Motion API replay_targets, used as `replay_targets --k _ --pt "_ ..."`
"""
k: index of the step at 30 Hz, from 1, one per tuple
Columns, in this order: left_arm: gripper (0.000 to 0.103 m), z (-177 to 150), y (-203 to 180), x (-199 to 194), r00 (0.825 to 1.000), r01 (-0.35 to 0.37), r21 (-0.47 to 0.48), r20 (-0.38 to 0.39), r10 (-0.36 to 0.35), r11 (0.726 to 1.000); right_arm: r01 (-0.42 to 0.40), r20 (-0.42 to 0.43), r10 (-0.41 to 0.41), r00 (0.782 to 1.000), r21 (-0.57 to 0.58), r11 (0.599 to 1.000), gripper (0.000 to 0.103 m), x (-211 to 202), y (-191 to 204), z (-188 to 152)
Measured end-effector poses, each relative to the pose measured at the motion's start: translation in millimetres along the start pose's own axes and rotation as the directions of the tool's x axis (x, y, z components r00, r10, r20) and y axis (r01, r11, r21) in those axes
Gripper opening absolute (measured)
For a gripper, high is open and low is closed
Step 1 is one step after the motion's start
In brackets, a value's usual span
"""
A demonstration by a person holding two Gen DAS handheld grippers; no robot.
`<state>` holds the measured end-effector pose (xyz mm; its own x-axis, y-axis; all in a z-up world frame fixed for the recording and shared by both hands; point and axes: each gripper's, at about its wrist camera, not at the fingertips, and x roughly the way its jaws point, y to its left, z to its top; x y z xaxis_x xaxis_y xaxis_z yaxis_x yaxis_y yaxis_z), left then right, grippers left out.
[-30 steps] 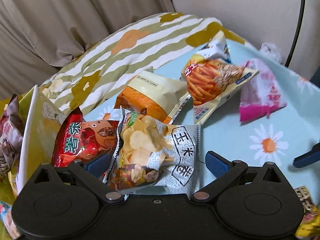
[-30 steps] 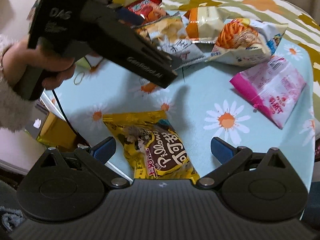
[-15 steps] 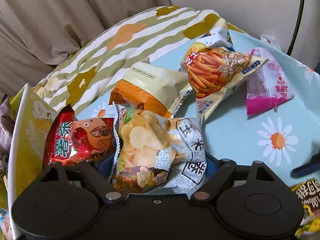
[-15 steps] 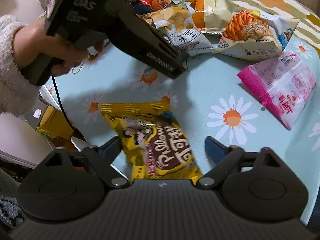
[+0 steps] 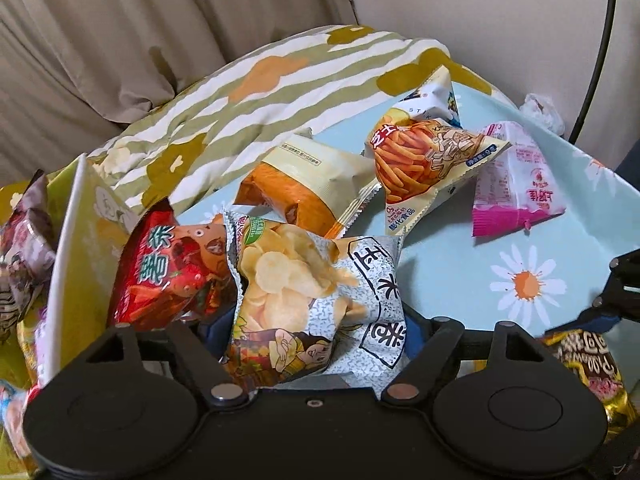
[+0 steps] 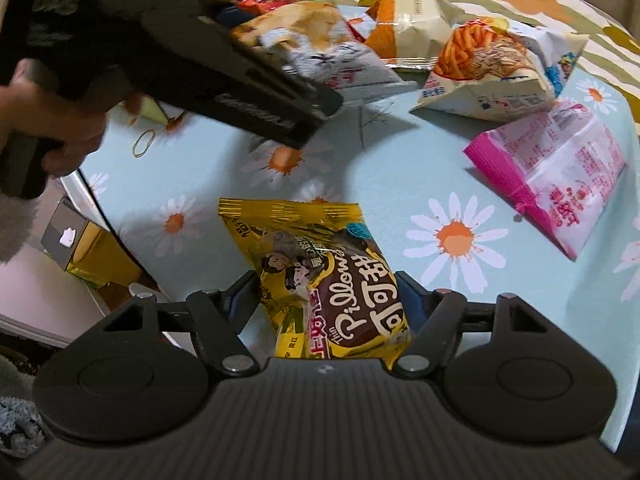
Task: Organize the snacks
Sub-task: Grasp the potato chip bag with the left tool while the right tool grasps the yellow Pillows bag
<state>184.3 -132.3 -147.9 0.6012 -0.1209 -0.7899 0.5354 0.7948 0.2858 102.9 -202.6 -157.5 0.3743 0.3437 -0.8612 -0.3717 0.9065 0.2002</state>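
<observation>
My left gripper [image 5: 316, 332] is shut on a grey potato-chip bag [image 5: 316, 292], lifted slightly; it also shows in the right wrist view [image 6: 320, 48]. My right gripper [image 6: 326, 300] is shut on a yellow cocoa pillow-snack bag [image 6: 320, 276] lying on the daisy tablecloth [image 6: 380, 168]. A red snack bag [image 5: 168, 272] leans by a yellow-green box [image 5: 80, 240] holding snacks at left. An orange-and-cream bag [image 5: 308, 188], a fries-picture bag [image 5: 428, 164] and a pink bag [image 5: 516, 184] lie farther back.
A striped green-and-white cloth [image 5: 260, 92] covers the table's far side before a beige curtain. The table edge [image 6: 92, 200] drops off at left, with a box on the floor below. A rubber band [image 6: 144, 144] lies on the cloth.
Both grippers closed from open: the left onto the chip bag, the right onto the yellow bag. The left gripper moved forward and raised the chip bag slightly.
</observation>
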Motion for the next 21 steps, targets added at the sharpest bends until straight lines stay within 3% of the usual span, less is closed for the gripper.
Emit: replay_targets --k 7,10,11,14,21 --pt "0.082 -11.9 -1.5 -21.0 1.000 -0.008 -0.060 0.008 0.008 0.998 0.043 0.039 -0.045 0.998 0.057 0.997 0.078 -5.1 -13.7 -4.2" --pt "0.082 -16.6 -3.7 -30.1 1.000 -0.012 -0.085 0.014 0.013 0.996 0.061 0.054 -0.067 0.996 0.099 0.993 0.070 -5.8 -18.3 -5.2" --pt "0.082 -18.1 -4.5 -33.6 1.000 -0.012 -0.095 0.018 0.014 0.995 0.061 0.058 -0.068 0.996 0.113 0.992 0.062 -7.2 -20.4 -5.7" --pt "0.082 -21.4 -4.2 -44.9 0.999 -0.007 -0.133 0.031 0.011 0.991 0.081 0.072 -0.093 0.993 0.155 0.985 0.056 -13.0 -24.0 -8.0" --pt "0.082 -22.7 4.3 -85.2 0.995 -0.014 -0.238 0.092 0.037 0.971 0.109 0.128 -0.135 0.983 0.196 0.975 0.056 -39.5 -22.4 -1.3"
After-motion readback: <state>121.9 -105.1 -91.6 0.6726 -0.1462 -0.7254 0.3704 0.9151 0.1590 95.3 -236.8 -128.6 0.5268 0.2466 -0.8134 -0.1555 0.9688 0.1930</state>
